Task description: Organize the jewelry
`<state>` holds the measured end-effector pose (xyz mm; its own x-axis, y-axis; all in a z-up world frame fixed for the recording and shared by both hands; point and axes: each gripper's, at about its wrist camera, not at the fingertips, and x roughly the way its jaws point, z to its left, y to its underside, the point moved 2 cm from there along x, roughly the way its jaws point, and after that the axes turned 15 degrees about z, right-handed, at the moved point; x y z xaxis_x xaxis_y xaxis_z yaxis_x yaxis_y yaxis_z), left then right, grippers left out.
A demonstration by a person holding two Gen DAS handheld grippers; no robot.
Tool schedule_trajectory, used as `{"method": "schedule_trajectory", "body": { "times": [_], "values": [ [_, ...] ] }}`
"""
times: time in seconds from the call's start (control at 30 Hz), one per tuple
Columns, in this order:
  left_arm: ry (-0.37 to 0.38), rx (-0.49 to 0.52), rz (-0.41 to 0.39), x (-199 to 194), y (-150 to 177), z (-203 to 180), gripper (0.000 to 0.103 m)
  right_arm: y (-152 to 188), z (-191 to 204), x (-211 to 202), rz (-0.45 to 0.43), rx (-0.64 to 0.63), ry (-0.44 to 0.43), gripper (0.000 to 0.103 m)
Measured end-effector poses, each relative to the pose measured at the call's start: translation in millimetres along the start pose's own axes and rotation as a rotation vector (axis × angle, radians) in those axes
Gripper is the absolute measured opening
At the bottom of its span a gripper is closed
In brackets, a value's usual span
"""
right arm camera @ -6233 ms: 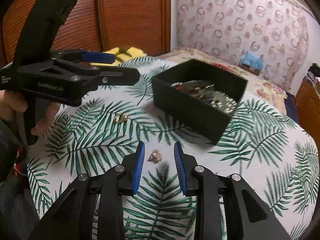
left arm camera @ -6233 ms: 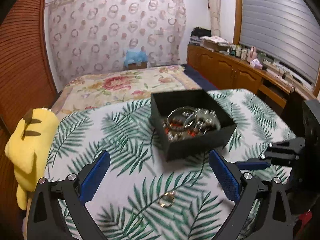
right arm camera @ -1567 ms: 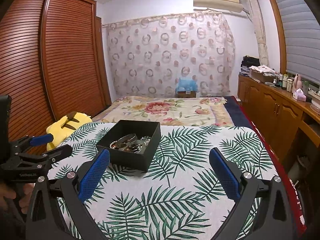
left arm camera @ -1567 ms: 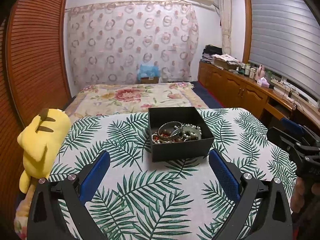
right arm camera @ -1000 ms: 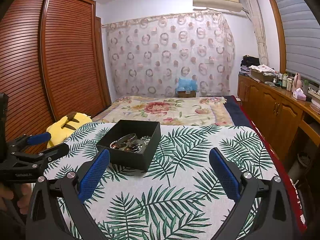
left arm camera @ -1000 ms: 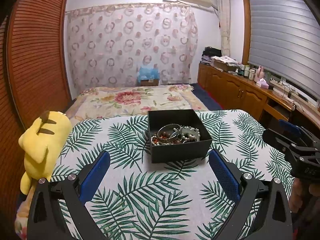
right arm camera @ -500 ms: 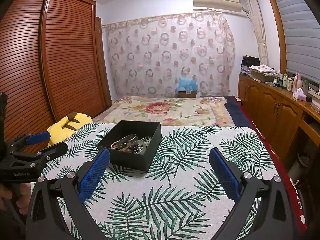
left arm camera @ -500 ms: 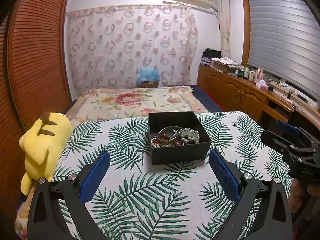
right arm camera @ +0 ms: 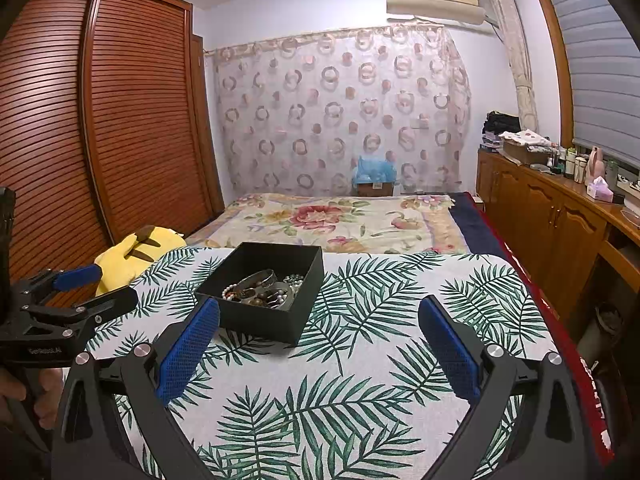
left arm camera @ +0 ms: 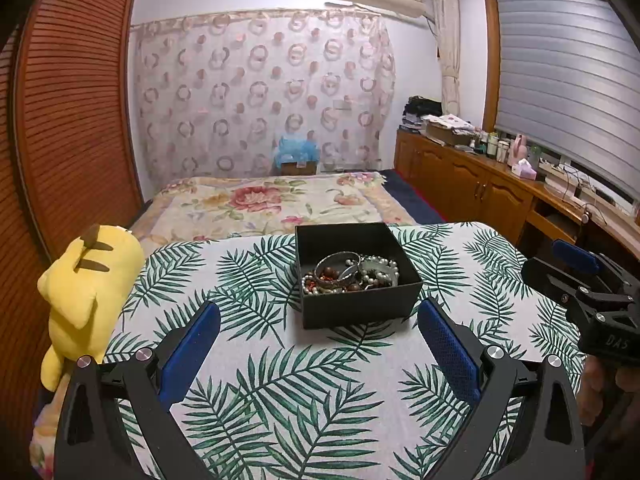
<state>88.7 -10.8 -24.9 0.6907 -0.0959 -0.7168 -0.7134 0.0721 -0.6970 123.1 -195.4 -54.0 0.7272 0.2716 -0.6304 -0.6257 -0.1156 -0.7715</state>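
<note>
Step in hand: judged near the end, with no loose piece visible on the leaf-print cloth and all the jewelry [left arm camera: 350,274] lying in the black box [left arm camera: 360,308].
Doing it well: worth scanning the tabletop [left arm camera: 288,392] around the box for any small ring or earring hidden among the leaf pattern; if none, best to draw back level and slow, clear of the box walls, so nothing gets knocked.
Left hand-held gripper [left arm camera: 318,354]: spread wide, empty, touching nothing, hanging above the cloth just short of the box.
Right hand-held gripper [right arm camera: 318,354]: spread wide too, empty, hanging above the cloth with the box ahead to its left.
Jewelry place: bracelets and bead strings heaped in the box, toward its near side.
Box place: on the tabletop, toward the far edge, bed [left arm camera: 272,204] behind.
Nearby: yellow plush toy [left arm camera: 90,284] at the left edge of the tabletop, well apart from the box.
</note>
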Motion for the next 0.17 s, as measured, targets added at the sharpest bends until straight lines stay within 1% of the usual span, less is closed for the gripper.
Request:
{"method": "schedule_trajectory", "body": {
  "times": [0.17],
  "values": [
    [-0.002,0.0,-0.001,-0.1,0.4,-0.1,0.095,0.1,-0.2,-0.4,0.0,0.001,0.0,0.1]
  ]
}}
